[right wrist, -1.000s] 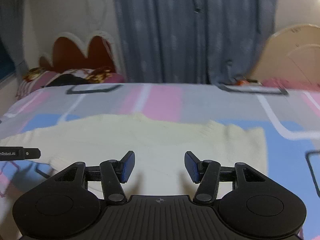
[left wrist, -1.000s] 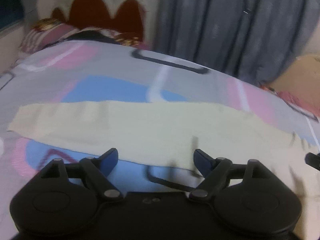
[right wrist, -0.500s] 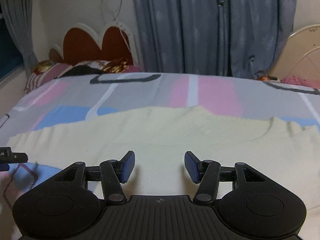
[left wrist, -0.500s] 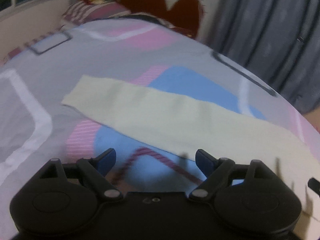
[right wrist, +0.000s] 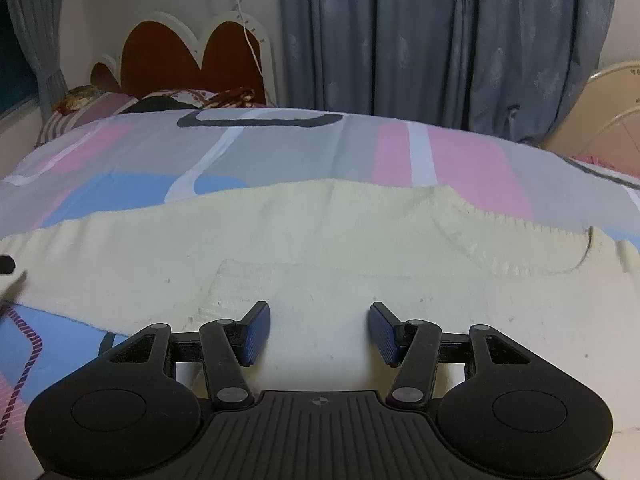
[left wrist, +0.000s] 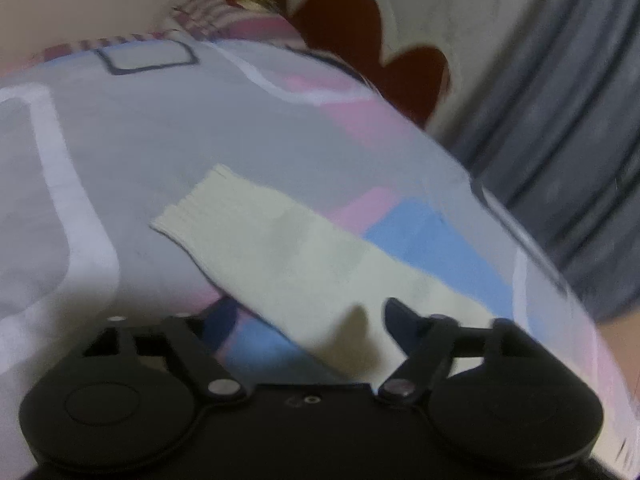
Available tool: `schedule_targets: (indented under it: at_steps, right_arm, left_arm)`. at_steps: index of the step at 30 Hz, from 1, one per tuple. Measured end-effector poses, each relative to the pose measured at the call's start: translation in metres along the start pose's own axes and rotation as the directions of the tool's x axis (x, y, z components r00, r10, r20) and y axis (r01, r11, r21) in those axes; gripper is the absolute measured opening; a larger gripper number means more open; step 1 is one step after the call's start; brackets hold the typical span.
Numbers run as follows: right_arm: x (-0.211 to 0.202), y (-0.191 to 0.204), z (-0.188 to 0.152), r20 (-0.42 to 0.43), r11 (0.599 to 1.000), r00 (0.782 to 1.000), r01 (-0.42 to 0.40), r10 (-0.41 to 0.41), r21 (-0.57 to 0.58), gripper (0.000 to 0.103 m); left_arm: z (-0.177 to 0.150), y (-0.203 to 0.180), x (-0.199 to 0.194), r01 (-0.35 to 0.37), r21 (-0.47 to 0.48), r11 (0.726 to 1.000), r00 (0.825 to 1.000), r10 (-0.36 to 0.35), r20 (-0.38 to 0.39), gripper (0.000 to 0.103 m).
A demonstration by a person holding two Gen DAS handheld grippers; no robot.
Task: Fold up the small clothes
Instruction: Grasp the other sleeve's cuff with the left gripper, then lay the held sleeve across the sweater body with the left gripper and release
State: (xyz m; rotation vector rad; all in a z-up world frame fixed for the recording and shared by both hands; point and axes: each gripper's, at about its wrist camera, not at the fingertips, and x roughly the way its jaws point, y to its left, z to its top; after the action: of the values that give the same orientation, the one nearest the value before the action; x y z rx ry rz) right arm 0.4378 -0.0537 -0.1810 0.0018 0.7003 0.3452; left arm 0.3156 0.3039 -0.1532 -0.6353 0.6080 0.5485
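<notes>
1. Covering the bed is a sheet [right wrist: 352,148] patterned in grey, pink, blue and white.
2. Spread flat on it lies a cream sweater [right wrist: 320,248], one sleeve [left wrist: 288,248] stretched out to its ribbed cuff.
3. Left gripper [left wrist: 308,320]: jaws closing either side of the sleeve, not pressing it.
4. Right gripper [right wrist: 319,332]: half open over the sweater, holding nothing.
5. Behind stand a red scalloped headboard [right wrist: 176,60], pillows [right wrist: 92,108] and grey curtains [right wrist: 440,40].

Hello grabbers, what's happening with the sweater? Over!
Left gripper closing around sleeve, not pinched. Right gripper open over cream sweater. Nothing in the way.
</notes>
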Motion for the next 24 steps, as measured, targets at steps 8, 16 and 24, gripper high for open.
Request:
schedule_targets:
  at_steps: [8, 16, 24]
  right_arm:
    - [0.002, 0.003, 0.0, 0.009, 1.0, 1.0, 0.009, -0.009, -0.022, 0.055]
    - [0.004, 0.0, -0.006, -0.012, 0.997, 0.999, 0.037, -0.038, -0.07, 0.055]
    - [-0.027, -0.033, 0.003, 0.029, 0.996, 0.999, -0.02, 0.018, 0.085, 0.055]
  left_arm:
    - [0.01, 0.022, 0.007, 0.017, -0.122, 0.992, 0.999, -0.012, 0.037, 0.004]
    - [0.013, -0.01, -0.02, 0.085, 0.013, 0.996, 0.989, -0.086, 0.116, 0.003]
    - [-0.012, -0.119, -0.066, 0.304, 0.343, 0.889, 0.933, -0.35, 0.081, 0.003]
